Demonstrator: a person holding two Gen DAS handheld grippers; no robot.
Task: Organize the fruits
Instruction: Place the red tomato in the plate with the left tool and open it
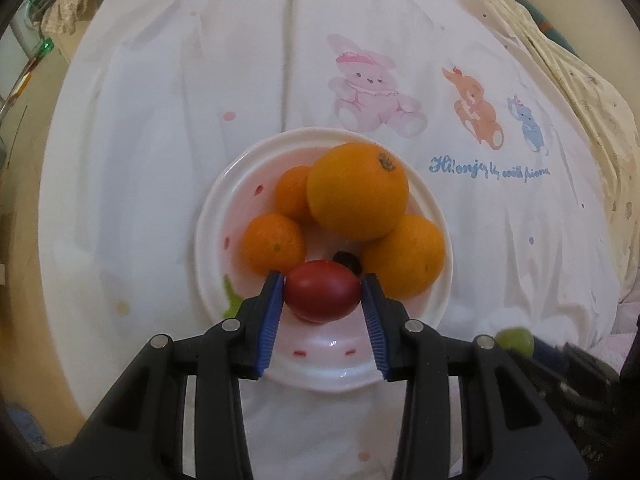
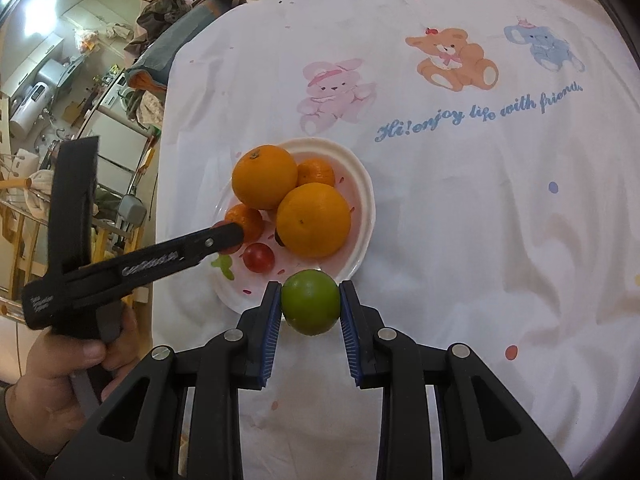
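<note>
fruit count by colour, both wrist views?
Orange: 4, all on the plate (largest)
Red: 2, one in the left hand-held gripper, one on the plate
Green: 1, in the right hand-held gripper
Total: 7

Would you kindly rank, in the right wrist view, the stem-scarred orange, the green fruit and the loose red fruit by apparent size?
1. Stem-scarred orange.
2. Green fruit, though nearness to the camera inflates it.
3. Loose red fruit, clearly smallest.

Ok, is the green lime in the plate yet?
Not yet. The right hand-held gripper holds the green lime at the plate rim.
</note>
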